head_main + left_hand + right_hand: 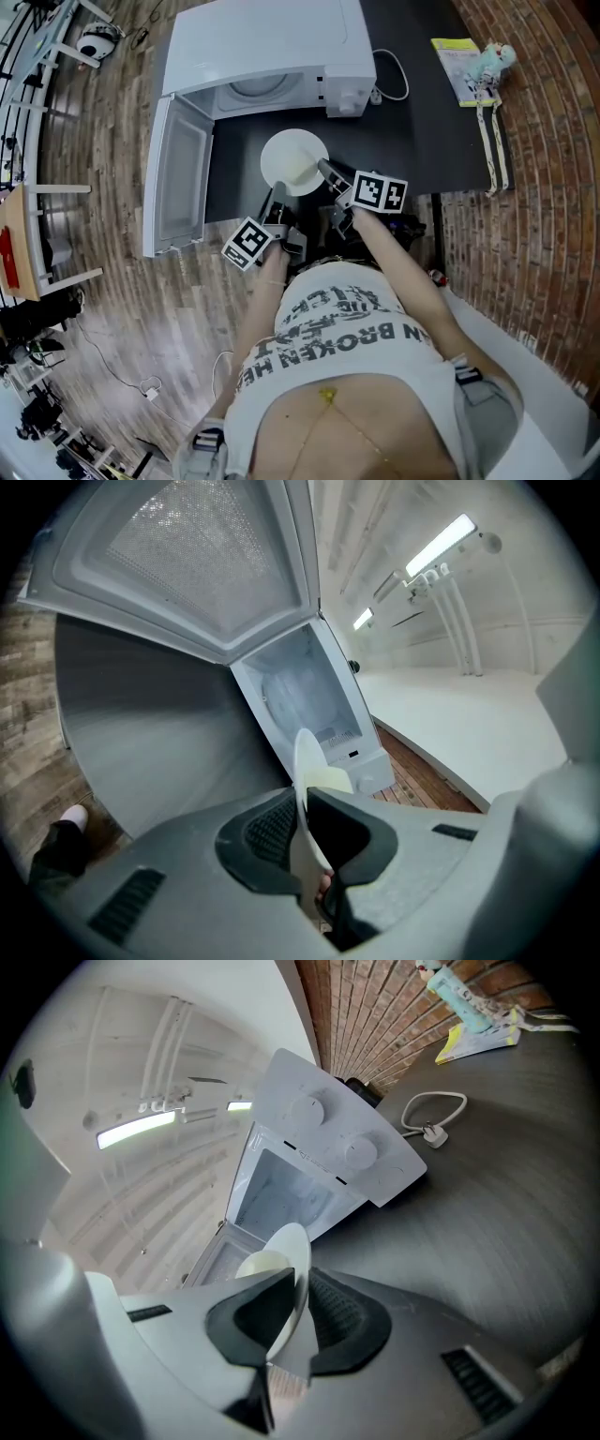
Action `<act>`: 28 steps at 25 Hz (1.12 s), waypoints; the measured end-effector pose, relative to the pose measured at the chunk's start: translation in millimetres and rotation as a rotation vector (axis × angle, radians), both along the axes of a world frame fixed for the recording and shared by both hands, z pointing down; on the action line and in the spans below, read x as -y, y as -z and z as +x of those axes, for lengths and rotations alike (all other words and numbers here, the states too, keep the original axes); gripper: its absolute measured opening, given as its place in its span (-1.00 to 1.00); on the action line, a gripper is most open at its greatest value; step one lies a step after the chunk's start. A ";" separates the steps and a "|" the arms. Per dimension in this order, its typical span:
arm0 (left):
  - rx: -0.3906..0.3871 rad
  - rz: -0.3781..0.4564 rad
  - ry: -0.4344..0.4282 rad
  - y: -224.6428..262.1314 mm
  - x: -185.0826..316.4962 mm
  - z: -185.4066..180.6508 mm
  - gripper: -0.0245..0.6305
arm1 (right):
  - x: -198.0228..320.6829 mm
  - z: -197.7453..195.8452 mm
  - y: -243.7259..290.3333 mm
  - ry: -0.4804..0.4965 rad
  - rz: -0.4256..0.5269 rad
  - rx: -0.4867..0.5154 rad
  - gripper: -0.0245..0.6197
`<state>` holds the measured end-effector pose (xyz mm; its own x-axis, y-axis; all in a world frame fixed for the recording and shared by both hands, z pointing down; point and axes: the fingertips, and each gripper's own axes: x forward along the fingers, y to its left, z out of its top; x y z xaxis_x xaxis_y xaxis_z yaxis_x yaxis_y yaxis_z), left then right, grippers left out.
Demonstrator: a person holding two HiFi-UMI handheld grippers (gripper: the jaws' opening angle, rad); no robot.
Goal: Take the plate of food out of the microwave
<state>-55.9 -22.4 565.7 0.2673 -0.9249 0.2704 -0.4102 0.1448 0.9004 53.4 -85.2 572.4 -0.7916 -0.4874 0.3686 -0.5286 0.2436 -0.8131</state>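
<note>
Between the jaws of left gripper (302,832) and right gripper (292,1312): plate (293,159) rim, clamped both sides. Plate's clear of microwave (262,47); next, set it down level on table (417,122).

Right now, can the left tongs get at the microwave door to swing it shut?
Probably not yet. The left tongs are clamped on the plate rim, as are the right tongs. The open door stands just to their left with nothing between.

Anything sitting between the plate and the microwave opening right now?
No. In the head view, only a bare strip of dark table separates the plate, held by the left gripper and right gripper, from the open microwave.
</note>
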 end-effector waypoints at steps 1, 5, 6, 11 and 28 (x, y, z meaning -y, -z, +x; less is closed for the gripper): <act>0.001 0.000 0.001 -0.4 -0.7 1.0 -0.85 | -0.7 1.0 -0.5 0.002 -0.001 0.000 -0.78; 0.006 0.003 0.003 -1.1 -3.4 4.2 -0.85 | -2.9 4.1 -1.3 0.007 -0.001 0.005 -0.78; 0.009 0.004 0.003 -0.7 -4.1 4.7 -0.85 | -3.5 4.5 -1.0 0.009 0.000 0.006 -0.78; 0.015 0.011 0.008 1.2 -7.6 5.5 -0.85 | -6.7 4.9 -0.1 0.018 -0.002 0.009 -0.78; 0.003 0.010 0.024 0.6 -15.5 13.2 -0.85 | -13.5 12.3 -0.2 0.034 -0.004 0.014 -0.78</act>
<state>-42.7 -6.9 565.2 0.2445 -0.9338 0.2614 -0.4090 0.1451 0.9009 65.7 -71.7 572.5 -0.8126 -0.4590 0.3592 -0.5087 0.2576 -0.8215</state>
